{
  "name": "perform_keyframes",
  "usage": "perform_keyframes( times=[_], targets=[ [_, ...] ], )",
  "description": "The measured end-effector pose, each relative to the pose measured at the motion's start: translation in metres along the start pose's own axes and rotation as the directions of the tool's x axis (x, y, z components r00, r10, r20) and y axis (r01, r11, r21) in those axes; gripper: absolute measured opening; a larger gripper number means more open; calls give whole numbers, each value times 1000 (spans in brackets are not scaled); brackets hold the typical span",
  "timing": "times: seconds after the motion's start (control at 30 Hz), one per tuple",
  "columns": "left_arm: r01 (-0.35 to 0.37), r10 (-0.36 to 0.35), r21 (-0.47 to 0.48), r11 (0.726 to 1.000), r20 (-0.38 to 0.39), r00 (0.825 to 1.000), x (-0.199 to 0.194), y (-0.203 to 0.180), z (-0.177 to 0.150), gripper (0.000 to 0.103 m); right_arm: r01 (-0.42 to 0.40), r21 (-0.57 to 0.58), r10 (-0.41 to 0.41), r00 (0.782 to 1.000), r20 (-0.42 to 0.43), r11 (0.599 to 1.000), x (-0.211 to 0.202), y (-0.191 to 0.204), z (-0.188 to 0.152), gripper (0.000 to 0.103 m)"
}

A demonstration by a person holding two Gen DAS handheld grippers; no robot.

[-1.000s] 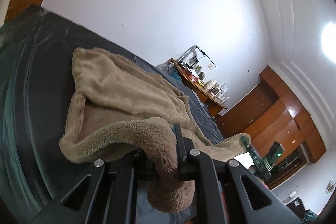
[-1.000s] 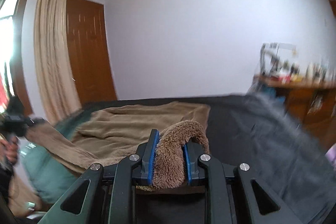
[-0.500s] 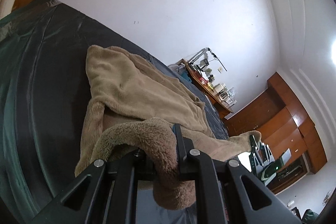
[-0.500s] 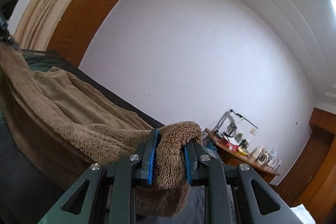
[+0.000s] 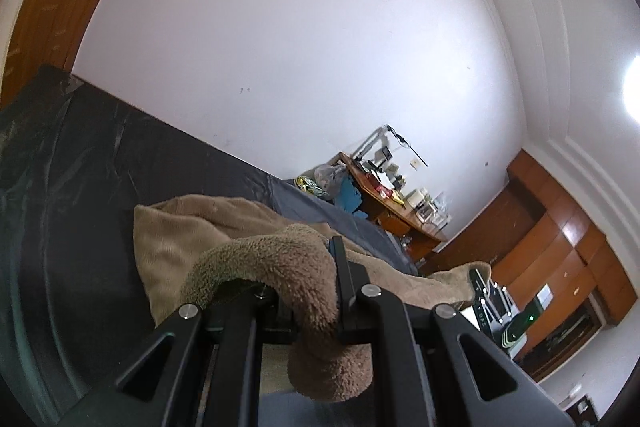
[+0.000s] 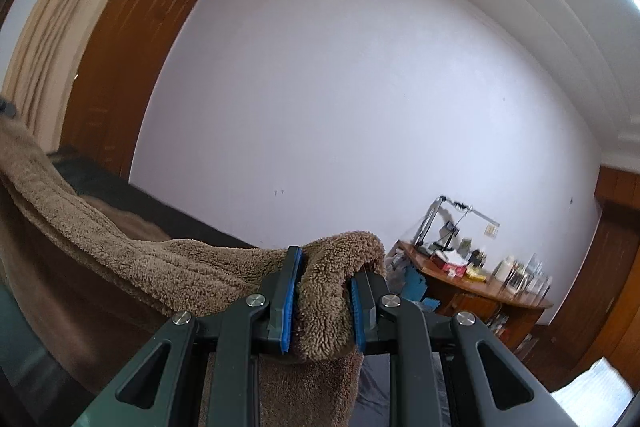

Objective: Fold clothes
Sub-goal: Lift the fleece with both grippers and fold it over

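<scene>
A tan fleece garment point(image 5: 188, 231) lies partly on the dark bed cover point(image 5: 80, 163), with its near edge lifted. My left gripper point(image 5: 308, 279) is shut on a bunched corner of the garment, and a lump of fleece hangs below the fingers. In the right wrist view my right gripper point(image 6: 324, 287) is shut on another corner of the tan fleece garment point(image 6: 160, 263), between blue pads point(image 6: 290, 291). The fabric stretches away from it to the left edge, raised off the bed. The right gripper also shows at the lower right of the left wrist view, around point(image 5: 486, 301).
A wooden desk point(image 6: 480, 287) crowded with small items stands at the right beside the bed. Brown wooden cabinets point(image 5: 560, 267) fill the right wall. A wooden door point(image 6: 132, 67) and a beige curtain point(image 6: 44, 55) are on the left. A white wall lies straight ahead.
Both grippers have lifted and tilted upward with the garment. More of the fleece has left the bed, and less of it lies spread on the cover than a second ago.
</scene>
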State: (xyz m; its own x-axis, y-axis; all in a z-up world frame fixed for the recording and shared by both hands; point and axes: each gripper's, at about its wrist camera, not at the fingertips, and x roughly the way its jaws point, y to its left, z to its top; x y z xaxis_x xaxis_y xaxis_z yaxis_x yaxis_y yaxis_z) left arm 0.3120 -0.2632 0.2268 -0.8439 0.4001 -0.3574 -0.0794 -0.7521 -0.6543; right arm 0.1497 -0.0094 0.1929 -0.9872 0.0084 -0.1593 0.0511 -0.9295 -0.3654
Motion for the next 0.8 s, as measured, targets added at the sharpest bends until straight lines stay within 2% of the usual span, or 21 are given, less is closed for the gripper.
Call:
perform_keyframes(
  times=[0.23,0.47,0.67,0.8],
  targets=[
    [-24,22,-102,994,-24,999,52,39,32,14,22,66,-19,999,-48,998,67,14,9,23],
    [-65,52,-170,983,-81,995,116,74,60,14,30,98,-15,988,-151,995,150,20,5,23],
    [-107,78,-206,973,-146,986,172,101,69,14,25,139,13,964,-265,990,215,19,-7,23],
    [-139,99,-220,965,-185,978,199,115,68,14,10,160,47,936,-349,987,246,20,-27,23]
  ],
)
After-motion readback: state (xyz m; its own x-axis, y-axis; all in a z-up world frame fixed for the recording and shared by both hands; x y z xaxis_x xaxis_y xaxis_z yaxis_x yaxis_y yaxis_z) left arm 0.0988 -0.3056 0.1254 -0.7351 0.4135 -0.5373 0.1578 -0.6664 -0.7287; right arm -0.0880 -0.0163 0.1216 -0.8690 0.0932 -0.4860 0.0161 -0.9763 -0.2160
